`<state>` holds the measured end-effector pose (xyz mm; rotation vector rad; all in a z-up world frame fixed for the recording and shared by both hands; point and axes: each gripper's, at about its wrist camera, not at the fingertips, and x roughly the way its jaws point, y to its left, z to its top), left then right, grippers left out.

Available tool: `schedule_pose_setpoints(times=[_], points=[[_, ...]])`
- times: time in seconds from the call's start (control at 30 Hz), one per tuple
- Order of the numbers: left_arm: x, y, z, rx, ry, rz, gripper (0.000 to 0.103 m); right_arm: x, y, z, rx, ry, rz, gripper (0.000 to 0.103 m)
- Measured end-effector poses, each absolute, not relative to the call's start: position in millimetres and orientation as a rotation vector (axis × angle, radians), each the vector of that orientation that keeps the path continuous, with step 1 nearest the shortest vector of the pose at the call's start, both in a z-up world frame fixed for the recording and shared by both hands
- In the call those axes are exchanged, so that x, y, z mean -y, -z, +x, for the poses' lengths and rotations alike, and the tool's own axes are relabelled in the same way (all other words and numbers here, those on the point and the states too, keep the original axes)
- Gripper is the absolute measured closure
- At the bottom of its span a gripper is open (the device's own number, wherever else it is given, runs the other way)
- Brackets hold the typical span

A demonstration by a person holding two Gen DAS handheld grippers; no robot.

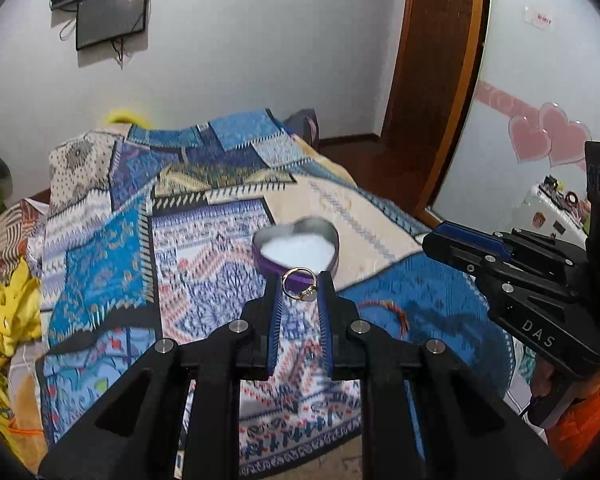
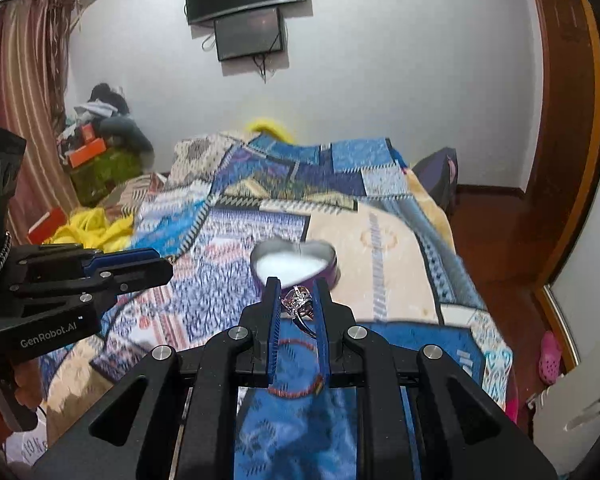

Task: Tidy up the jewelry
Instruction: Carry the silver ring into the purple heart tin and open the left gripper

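Left tongs [image 1: 300, 286] pinching gold ring [image 1: 298, 284], right tongs [image 2: 296, 294] pinching jewelled ring [image 2: 298, 300], both above bed [image 1: 380, 224]. We're mid-carry. Next: reach heart-shaped box [image 1: 296, 248] just ahead, drop rings onto white lining.

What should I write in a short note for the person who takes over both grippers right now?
Left gripper: shut on a gold ring.
Right gripper: shut on a silver ring with a large stone.
The heart-shaped box, open with white lining, sits on the patterned blanket just beyond both grippers.
A red string bracelet lies on the blanket.
Done: both rings picked up.
Left: probably set the rings in the box, then the bracelet.
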<state>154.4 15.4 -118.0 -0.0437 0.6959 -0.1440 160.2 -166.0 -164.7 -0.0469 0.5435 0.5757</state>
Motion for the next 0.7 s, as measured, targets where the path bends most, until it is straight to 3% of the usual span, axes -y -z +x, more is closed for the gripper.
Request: schedule_pose_setpoints(times=[0.7], points=[[-28,140,222,-0.735,0.125,-0.086,0.087,147,167,222,-0.540,-0.564,-0.028,0.089]])
